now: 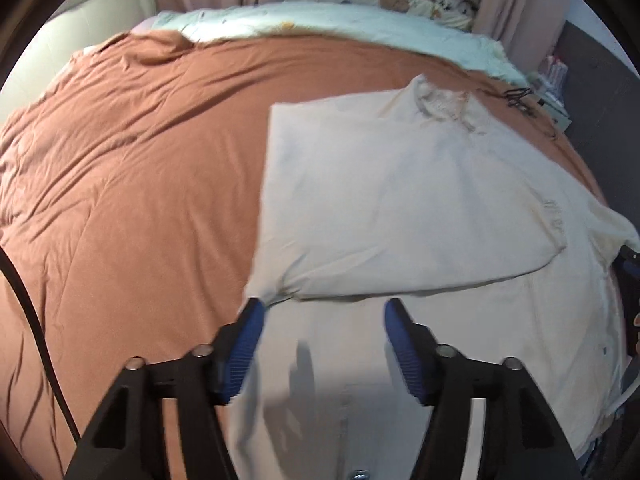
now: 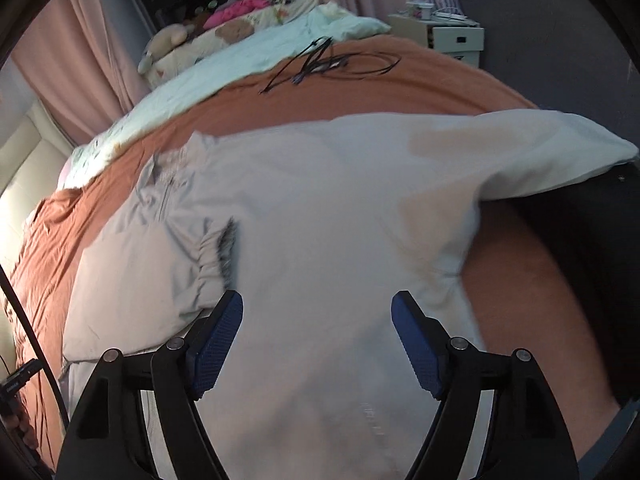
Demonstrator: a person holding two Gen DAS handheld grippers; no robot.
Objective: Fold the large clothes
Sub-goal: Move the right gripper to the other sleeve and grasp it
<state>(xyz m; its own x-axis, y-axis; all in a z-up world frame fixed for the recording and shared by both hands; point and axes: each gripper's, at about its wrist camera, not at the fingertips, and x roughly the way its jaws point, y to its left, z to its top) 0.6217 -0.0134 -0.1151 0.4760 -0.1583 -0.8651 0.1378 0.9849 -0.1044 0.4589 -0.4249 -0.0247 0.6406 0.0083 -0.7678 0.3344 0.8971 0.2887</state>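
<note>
Cream jacket (image 1: 400,184) lying spread on rust bedcover (image 1: 120,160), left sleeve folded across. Right sleeve (image 2: 540,148) extending rightward, unfolded; right gripper (image 2: 316,344) hovering nearer (left gripper (image 1: 324,344) likewise), both gaping wide, gripping nothing.

Both my views are dimly lit and soft; the fisheye bends the bed (image 1: 120,168) into a dome and blackens the corners; a bright patch glares at the left wall (image 2: 20,168); the pale garment (image 2: 320,220) smears with motion blur; a faint shadow lies between my left gripper (image 1: 324,308) pads.
</note>
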